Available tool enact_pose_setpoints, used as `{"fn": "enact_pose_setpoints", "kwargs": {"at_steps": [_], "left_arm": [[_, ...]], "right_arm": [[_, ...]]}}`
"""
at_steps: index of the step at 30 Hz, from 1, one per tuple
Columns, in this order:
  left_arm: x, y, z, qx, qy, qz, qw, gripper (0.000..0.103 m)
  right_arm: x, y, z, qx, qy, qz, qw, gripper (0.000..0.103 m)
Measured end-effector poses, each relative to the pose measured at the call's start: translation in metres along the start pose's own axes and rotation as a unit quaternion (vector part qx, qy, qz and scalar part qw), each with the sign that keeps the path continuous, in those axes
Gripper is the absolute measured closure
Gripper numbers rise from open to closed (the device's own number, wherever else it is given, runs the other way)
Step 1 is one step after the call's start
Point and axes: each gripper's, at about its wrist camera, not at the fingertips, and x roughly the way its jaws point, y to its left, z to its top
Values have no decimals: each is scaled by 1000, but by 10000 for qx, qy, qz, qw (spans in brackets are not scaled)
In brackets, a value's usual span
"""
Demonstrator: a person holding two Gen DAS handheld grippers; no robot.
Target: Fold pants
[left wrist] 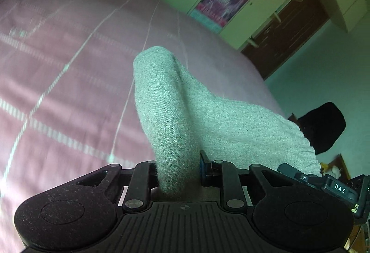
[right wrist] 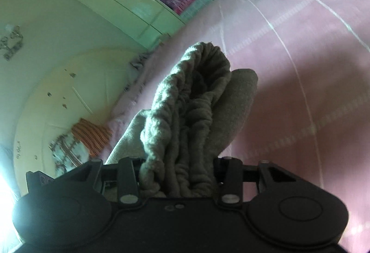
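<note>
- Left gripper (left wrist: pixel 178 167): fingers clamped on a fold of grey knitted pants (left wrist: pixel 175 114).
- Right gripper (right wrist: pixel 178 172): fingers clamped on the pants' gathered waistband (right wrist: pixel 185 114).
- Pink checked bedspread (left wrist: pixel 69 68) beneath.

I'm in a home bedroom: a bed (left wrist: pixel 69 56) under a pink striped bedspread (right wrist: pixel 300 68) fills most of my view, pale green wardrobe doors (left wrist: pixel 266 10) with posters (left wrist: pixel 222 3) run along its far edge, and a dark wooden door (left wrist: pixel 289 28) stands beyond.
</note>
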Motion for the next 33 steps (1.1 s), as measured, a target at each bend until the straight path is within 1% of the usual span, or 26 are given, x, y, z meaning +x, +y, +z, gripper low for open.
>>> {"fn": "enact_pose_setpoints", "kwargs": {"at_steps": [6,12,14,17,20,23,25,27,29,31,32,33], "left_arm": [[13,-20,51,296,-277,146,9991,80],[48,-28,88,473,-290,442,9975,80],[62,-27,95,495,-281,579,9967,80],[79,-25,99,552,-238,779,9951,80],[98,-20,103,609,-159,939,9936,80],[118,-17,100,762,-101,1119,9907,80],[132,-15,95,895,-38,1270,9879,80],[147,-14,87,1120,69,1450,9830,79],[161,-10,78,1146,234,1609,9800,79],[172,-8,66,1316,296,1873,9730,69],[175,-7,61,1332,336,1945,9712,64],[176,-6,59,1302,308,2038,9698,53]], "right_arm": [[12,13,49,-252,-230,121,9993,61],[33,1,82,-198,-320,139,9992,61],[47,-3,85,-195,-318,94,9993,61],[70,-12,95,-175,-286,34,9994,61],[85,-23,99,-190,-193,-27,9996,61],[103,-34,104,-204,-85,-120,9997,61],[112,-40,103,-218,-14,-195,9996,61],[123,-50,101,-203,81,-313,9993,60],[135,-58,102,-217,219,-484,9984,59],[145,-70,96,-196,420,-709,9964,57],[148,-74,93,-201,481,-838,9951,54],[150,-79,90,-206,508,-945,9940,53]]}}
